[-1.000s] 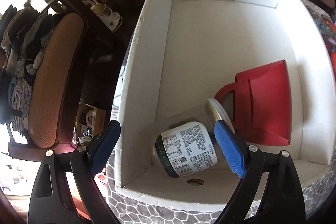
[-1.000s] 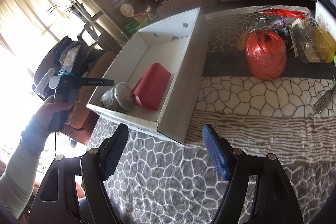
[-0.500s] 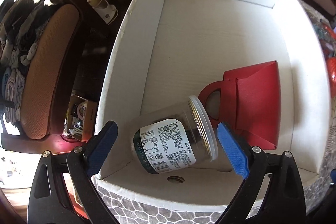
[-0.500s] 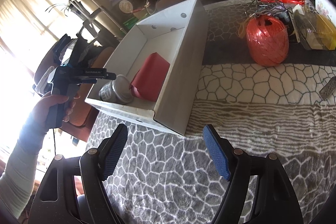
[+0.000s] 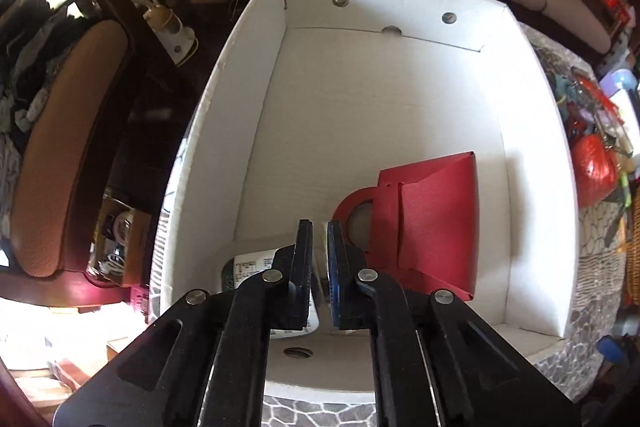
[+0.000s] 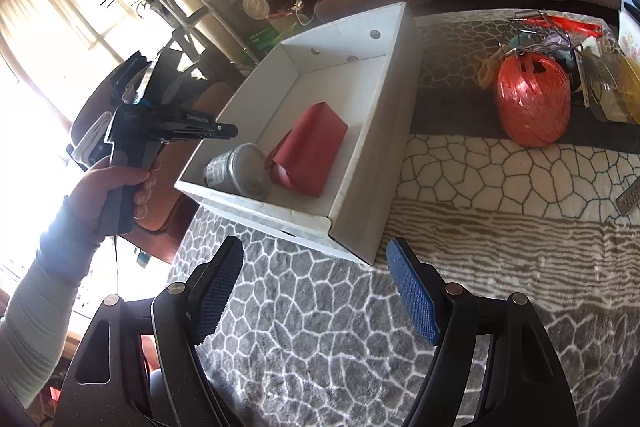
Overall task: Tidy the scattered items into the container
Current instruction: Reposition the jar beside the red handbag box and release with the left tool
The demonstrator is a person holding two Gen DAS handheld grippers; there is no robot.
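Since a second ago the left gripper (image 5: 319, 227) has let the jar (image 6: 239, 169) go and snapped its jaws together with nothing between them, hanging above the white box's (image 5: 256, 75) near corner. Jar now lies on its side on the box floor, touching the red paper bag (image 6: 310, 149), so that drop looks done. Right gripper (image 6: 314, 291) hovers over the patterned cloth (image 6: 320, 327) with fingers spread and empty, probably waiting its turn. Orange twine ball (image 6: 534, 101) and other clutter sit outside, well apart from the box. From the left wrist view the jar is mostly hidden behind the fingers; only a label corner shows.
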